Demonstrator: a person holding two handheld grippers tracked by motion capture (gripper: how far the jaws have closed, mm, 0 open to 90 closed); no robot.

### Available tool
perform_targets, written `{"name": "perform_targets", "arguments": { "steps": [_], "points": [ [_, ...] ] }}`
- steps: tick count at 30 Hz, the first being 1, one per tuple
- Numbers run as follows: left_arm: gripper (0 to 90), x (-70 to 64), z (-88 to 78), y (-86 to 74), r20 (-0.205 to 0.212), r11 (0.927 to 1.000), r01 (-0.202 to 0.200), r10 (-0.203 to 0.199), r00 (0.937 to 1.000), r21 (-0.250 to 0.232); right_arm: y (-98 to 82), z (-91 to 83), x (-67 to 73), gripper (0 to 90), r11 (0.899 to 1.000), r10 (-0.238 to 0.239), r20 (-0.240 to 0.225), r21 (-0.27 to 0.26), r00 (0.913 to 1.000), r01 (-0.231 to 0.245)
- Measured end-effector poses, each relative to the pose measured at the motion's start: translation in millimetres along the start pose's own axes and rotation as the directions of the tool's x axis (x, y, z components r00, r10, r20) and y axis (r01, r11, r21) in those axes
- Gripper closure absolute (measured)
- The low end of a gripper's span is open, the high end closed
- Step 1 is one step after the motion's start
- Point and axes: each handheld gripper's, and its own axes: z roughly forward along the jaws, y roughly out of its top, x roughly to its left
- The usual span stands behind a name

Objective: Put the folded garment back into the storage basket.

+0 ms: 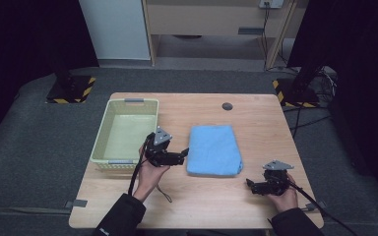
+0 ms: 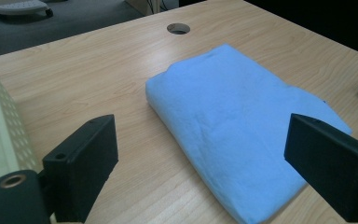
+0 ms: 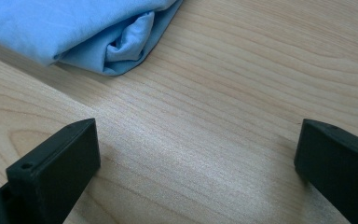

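Note:
A folded light-blue cloth (image 1: 213,150) lies flat in the middle of the wooden table (image 1: 256,115). My left gripper (image 1: 183,155) is open just at the cloth's left edge, near its front corner; in the left gripper view the cloth (image 2: 242,121) sits ahead between the two wide-apart jaws. My right gripper (image 1: 250,185) is open low over the table, to the right of and nearer than the cloth's front right corner. The right gripper view has that folded corner (image 3: 116,46) at the top left, with bare wood between the jaws.
A pale yellow-green perforated basket (image 1: 109,118) stands on the table's left side, right beside my left hand; its wall (image 2: 2,116) shows in the left gripper view. A round cable hole (image 1: 227,106) sits at the table's far edge. Floor stands and cables lie beyond the table.

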Motion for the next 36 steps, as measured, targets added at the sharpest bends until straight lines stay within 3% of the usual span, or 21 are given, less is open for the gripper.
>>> {"name": "perform_targets", "arguments": {
  "steps": [15,23,36],
  "points": [
    [10.3,-5.3,41.3,3.7,0.024,0.9978,0.065,-0.065,0.9976,0.011,0.0,0.0,-0.1,0.2,1.000,-0.001,-0.001,0.000,1.0000,0.001],
    [10.3,-9.6,62.6,1.9,0.021,0.9974,0.064,-0.065,0.9977,0.033,-0.1,0.0,-0.2,0.2,1.000,-0.002,-0.001,0.000,1.0000,0.002],
    [10.1,0.3,86.5,-8.6,-0.011,0.9918,0.106,-0.105,0.9944,0.071,-0.2,-0.2,0.0,0.2,1.000,-0.001,-0.002,0.000,1.0000,0.001]
  ]
}}
